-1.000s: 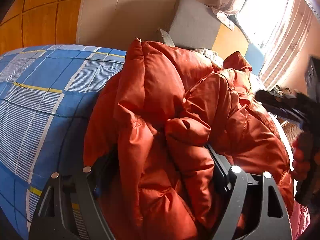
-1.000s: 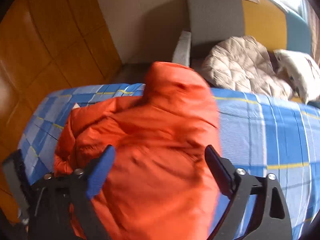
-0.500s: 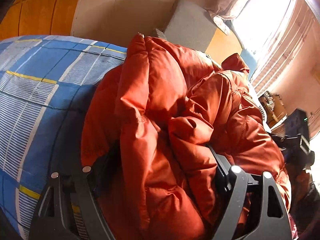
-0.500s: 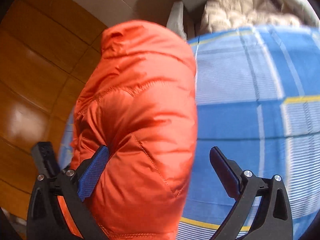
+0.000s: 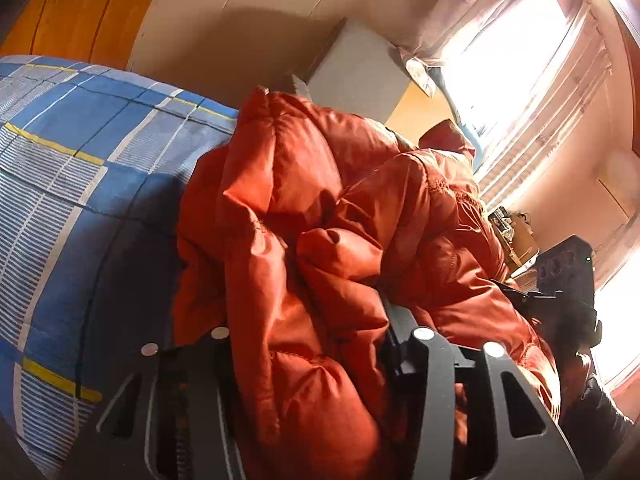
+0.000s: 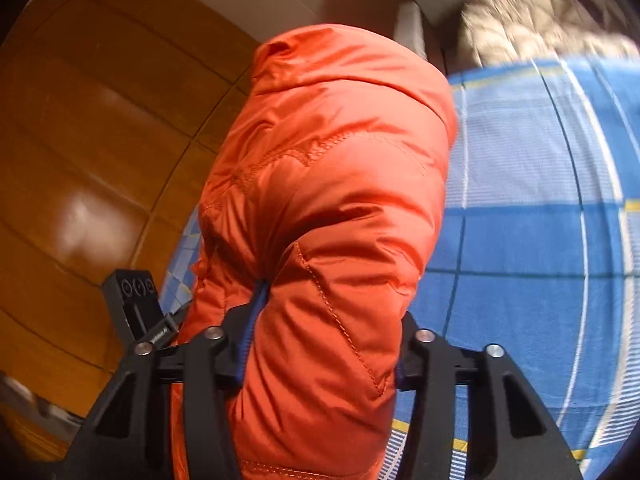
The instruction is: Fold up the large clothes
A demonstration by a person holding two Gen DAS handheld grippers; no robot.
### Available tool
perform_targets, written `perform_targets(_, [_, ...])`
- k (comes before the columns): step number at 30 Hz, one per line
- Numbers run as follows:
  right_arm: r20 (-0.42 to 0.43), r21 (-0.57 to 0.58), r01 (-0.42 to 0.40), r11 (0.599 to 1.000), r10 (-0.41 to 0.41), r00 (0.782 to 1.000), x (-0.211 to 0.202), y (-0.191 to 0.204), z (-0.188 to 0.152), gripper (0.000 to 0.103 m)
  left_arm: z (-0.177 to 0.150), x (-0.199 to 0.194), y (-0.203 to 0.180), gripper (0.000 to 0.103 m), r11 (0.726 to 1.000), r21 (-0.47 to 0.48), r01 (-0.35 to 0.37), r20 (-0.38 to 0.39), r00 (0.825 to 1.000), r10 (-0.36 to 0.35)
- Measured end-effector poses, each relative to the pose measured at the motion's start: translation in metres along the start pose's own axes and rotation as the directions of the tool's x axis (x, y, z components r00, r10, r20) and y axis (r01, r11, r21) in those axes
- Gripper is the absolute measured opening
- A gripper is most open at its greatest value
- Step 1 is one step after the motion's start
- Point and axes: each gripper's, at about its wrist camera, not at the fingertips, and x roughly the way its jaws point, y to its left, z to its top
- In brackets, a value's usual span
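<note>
A puffy orange quilted down jacket [image 5: 320, 240] lies bunched in a heap on a bed covered by a blue checked sheet with white and yellow stripes [image 5: 80, 168]. The left gripper [image 5: 308, 344], a black two-finger claw, has a thick fold of the jacket between its fingers; its jaws are closing, and both fingers already press into the padded fabric, so the claw is narrowed around that fold. In the left wrist view the right gripper's dark body [image 5: 560, 292] shows at the far side of the heap, near the bright curtained window [image 5: 520, 60].

The right gripper [image 6: 320, 344] is likewise closing on the jacket [image 6: 328, 200]: a bulging section of sleeve or hem fills the gap, with the blue pad of one finger [image 6: 256, 320] sunk into the cloth and the opposite finger against its other side. The gripped section rises upright in front of the camera, above the sheet [image 6: 540, 220]. Behind it stand glossy wooden cupboard panels [image 6: 100, 160] and a blurred beige quilted garment [image 6: 540, 12].
</note>
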Motion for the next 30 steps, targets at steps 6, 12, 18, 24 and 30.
perform_targets(6, [0.039, -0.086, 0.028, 0.996, -0.024, 0.999, -0.028, 0.023, -0.003, 0.040, 0.008, -0.014, -0.022, 0.031, 0.999, 0.030, 0.044, 0.026, 0.999, -0.045])
perform_targets(12, [0.101, -0.125, 0.066, 0.990, -0.054, 0.993, -0.073, 0.027, -0.003, 0.038, 0.016, -0.012, -0.059, 0.028, 0.992, 0.079, 0.094, 0.020, 0.995, -0.096])
perform_targets(18, [0.173, -0.112, 0.134, 0.985, -0.113, 0.978, -0.138, 0.001, -0.010, 0.038, 0.015, 0.014, -0.123, 0.027, 0.975, 0.160, 0.154, -0.032, 0.988, -0.151])
perform_targets(24, [0.206, -0.073, 0.261, 0.963, -0.241, 0.948, -0.200, -0.042, -0.025, 0.037, -0.006, 0.066, -0.197, 0.027, 0.956, 0.245, 0.161, -0.133, 0.982, -0.132])
perform_targets(30, [0.176, -0.007, 0.377, 0.926, -0.370, 0.912, -0.220, -0.088, -0.038, 0.037, -0.028, 0.120, -0.243, 0.027, 0.944, 0.313, 0.102, -0.219, 0.975, -0.033])
